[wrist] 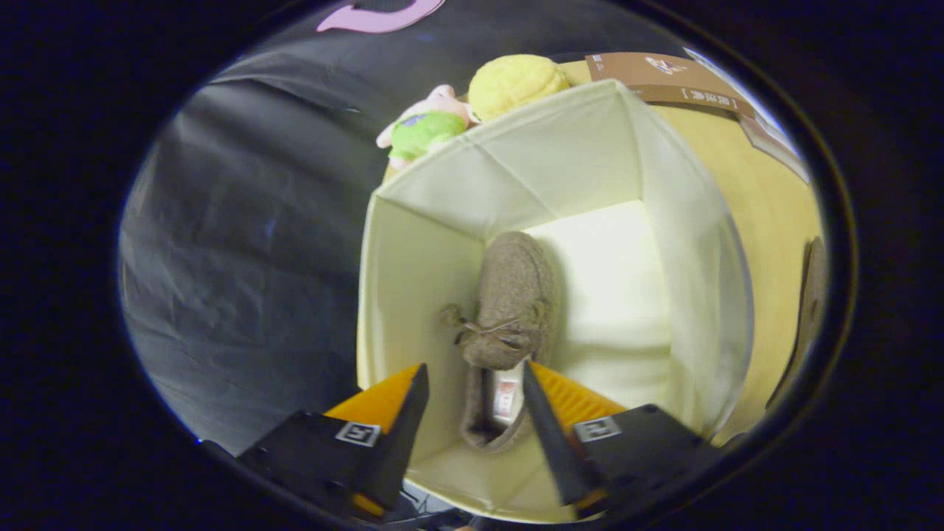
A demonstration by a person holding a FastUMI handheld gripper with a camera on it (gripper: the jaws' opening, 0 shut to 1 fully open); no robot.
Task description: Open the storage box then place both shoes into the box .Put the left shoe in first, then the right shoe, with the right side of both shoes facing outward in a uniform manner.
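A brown shoe (509, 310) is seen lying on the floor of the open cream storage box (413, 273), along its left wall, heel end between the fingers of the claw (472, 391). The claw is held wide apart above the box, gripping nothing. The box stands on a yellow counter (767, 221). Beyond it, two plush toys (472, 107) and a brown carton (664, 77) are visible.

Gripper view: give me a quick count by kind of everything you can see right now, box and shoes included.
Storage box: 1, open
Shoes: 2, one brown shoe lying inside the box between the open fingers of the gripper; a second shoe outside on the table
Plush toys: 2, green-pink plush and yellow plush, beyond the box
Cardboard carton: 1
Total: 6
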